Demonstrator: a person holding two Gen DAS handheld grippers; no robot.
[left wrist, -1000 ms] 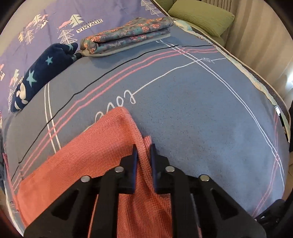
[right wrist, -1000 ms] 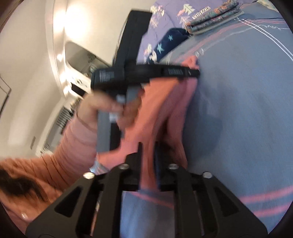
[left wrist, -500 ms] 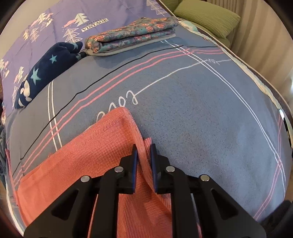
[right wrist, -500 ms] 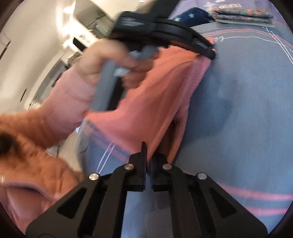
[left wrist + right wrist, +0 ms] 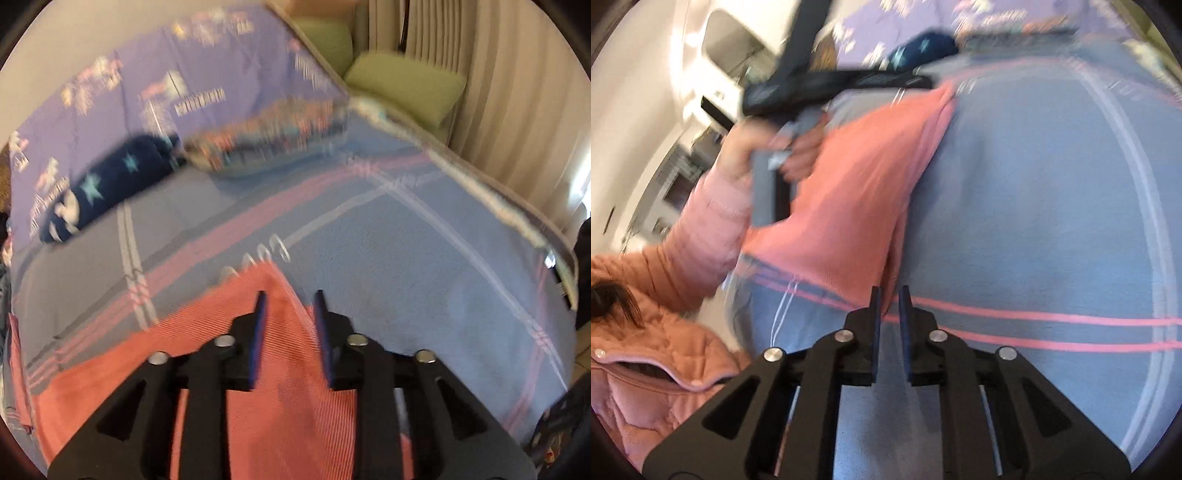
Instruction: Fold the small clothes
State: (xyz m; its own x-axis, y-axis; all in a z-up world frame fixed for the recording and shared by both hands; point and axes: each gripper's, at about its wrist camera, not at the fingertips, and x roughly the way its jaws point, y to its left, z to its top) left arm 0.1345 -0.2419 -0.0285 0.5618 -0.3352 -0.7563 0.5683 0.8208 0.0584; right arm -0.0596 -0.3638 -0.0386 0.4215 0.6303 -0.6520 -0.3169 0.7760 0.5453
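A coral-red checked cloth (image 5: 207,354) lies on the blue bed blanket (image 5: 424,266), folded over on itself; it also shows in the right wrist view (image 5: 849,206). My left gripper (image 5: 290,306) is open just above the cloth's far corner, with nothing between its fingers. Seen from the right wrist view, the left gripper (image 5: 849,83) hovers by the cloth's far end. My right gripper (image 5: 887,299) is open by a narrow gap at the cloth's near corner, and the cloth edge lies just in front of its fingertips.
A folded floral garment (image 5: 273,133) and a rolled navy star-print garment (image 5: 99,188) lie at the far side of the bed. A green pillow (image 5: 406,85) and curtains sit at the back right. The person's pink jacket (image 5: 657,332) fills the lower left.
Both grippers have opened and let go of the red cloth, which now lies on the blanket. The left gripper has lifted and the view is blurred by motion.
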